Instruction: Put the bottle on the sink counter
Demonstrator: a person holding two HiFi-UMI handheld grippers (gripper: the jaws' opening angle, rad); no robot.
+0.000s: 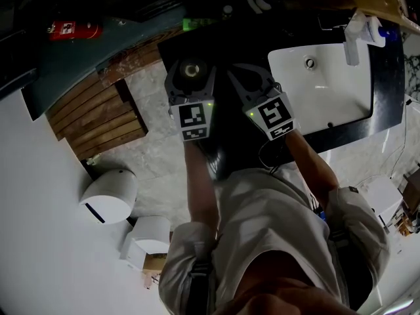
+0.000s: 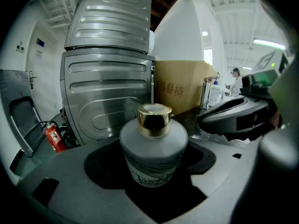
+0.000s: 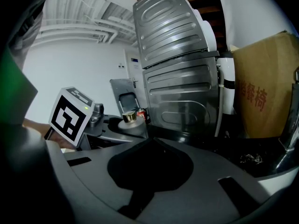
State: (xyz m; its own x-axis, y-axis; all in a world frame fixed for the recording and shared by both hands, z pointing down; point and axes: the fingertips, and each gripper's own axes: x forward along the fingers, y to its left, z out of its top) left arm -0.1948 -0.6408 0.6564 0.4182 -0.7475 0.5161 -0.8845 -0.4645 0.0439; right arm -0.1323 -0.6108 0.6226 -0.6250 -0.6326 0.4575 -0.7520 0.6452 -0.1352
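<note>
A frosted grey bottle (image 2: 152, 153) with a gold cap (image 2: 153, 119) stands upright between the jaws of my left gripper (image 1: 191, 77), which is shut on it. From above, in the head view, the bottle (image 1: 191, 69) shows as a round top held over the dark counter's left end. My right gripper (image 1: 252, 76) hovers just to the right of it, shut, its tips (image 3: 154, 140) meeting with nothing between them. The right gripper view shows the bottle (image 3: 131, 120) off to the left. The white sink basin (image 1: 341, 100) lies to the right, set in the black counter (image 1: 384, 77).
A white tap fitting (image 1: 356, 35) stands at the basin's far edge. Ribbed metal panels (image 2: 110, 87) and a cardboard box (image 2: 182, 90) rise ahead. A red fire extinguisher (image 1: 72, 29), wooden slats (image 1: 98, 113) and a white bin (image 1: 108, 195) are at the left.
</note>
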